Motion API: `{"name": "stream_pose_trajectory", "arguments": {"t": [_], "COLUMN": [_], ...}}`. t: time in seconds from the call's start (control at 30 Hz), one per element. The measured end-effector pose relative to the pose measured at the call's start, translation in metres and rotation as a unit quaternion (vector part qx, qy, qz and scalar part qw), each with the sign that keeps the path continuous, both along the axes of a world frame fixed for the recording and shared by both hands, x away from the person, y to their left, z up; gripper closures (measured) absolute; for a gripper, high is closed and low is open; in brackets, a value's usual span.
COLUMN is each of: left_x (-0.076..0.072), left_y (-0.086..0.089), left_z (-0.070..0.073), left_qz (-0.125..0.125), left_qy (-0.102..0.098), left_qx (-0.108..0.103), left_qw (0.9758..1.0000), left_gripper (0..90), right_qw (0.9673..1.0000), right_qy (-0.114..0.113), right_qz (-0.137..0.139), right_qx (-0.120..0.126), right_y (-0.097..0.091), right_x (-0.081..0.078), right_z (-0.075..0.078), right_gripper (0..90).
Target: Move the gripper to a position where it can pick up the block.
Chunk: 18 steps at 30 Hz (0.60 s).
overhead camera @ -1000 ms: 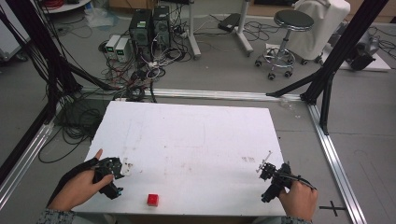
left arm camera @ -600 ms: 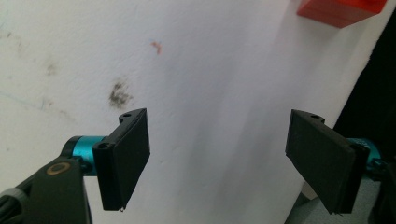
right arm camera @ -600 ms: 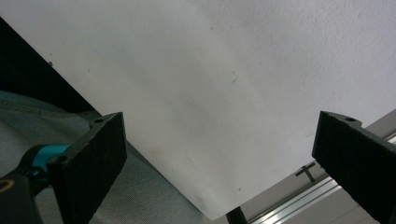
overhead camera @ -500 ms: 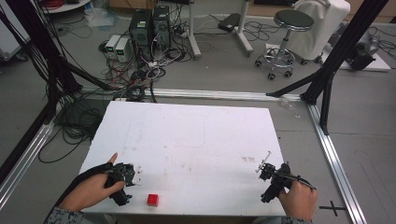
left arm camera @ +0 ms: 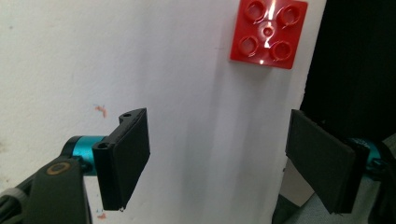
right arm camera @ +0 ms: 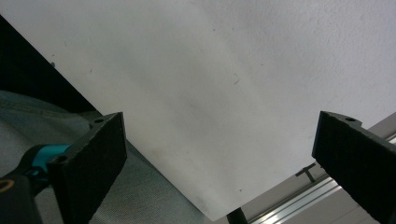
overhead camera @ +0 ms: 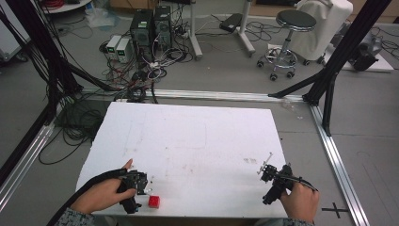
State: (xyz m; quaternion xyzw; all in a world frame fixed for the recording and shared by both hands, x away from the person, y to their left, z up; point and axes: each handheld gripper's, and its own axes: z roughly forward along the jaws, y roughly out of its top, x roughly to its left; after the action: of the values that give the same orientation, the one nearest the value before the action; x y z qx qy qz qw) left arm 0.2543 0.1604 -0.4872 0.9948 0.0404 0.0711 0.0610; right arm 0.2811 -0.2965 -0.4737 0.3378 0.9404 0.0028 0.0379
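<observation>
Count: 1 brick, 1 table, 2 grippers, 2 hands.
1 red brick point(overhead camera: 154, 201) w/ 4 studs; 1 white table point(overhead camera: 197, 141); left gripper point(overhead camera: 139, 184) & right gripper point(overhead camera: 266, 170), 2 jaws ea.; 1 stool point(overhead camera: 288, 28) behind.

Red four-stud brick point(left arm camera: 268, 32) — studs up — at table's point(overhead camera: 197, 141) near edge.

Red studded brick point(left arm camera: 267, 32) on white table point(overhead camera: 197, 141), black jaws

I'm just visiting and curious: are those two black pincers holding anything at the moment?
Nothing is held. The left gripper is open, with the small red studded plastic brick lying untouched ahead of it. The right gripper is open over the white table.
</observation>
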Motion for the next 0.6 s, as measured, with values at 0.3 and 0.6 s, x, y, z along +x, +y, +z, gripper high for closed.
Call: {"name": "stream_pose_trajectory", "arguments": {"t": [0.3,0.6], "left_x": [-0.004,-0.006], "left_y": [-0.014,-0.025], "left_z": [-0.006,-0.013], "left_qz": [-0.034,-0.068], "left_qy": [0.018,0.033], "left_qx": [0.01,0.015], "left_qw": [0.9992,0.997], "left_gripper": [22.1,22.1], "right_qw": [1.0,1.0], "right_qy": [0.002,0.003], "right_qz": [0.002,0.002], "right_qx": [0.0,-0.001], "right_y": [0.001,0.003], "right_x": [0.0,0.0], "right_z": [0.0,-0.001], "right_gripper": [2.6,2.7]}}
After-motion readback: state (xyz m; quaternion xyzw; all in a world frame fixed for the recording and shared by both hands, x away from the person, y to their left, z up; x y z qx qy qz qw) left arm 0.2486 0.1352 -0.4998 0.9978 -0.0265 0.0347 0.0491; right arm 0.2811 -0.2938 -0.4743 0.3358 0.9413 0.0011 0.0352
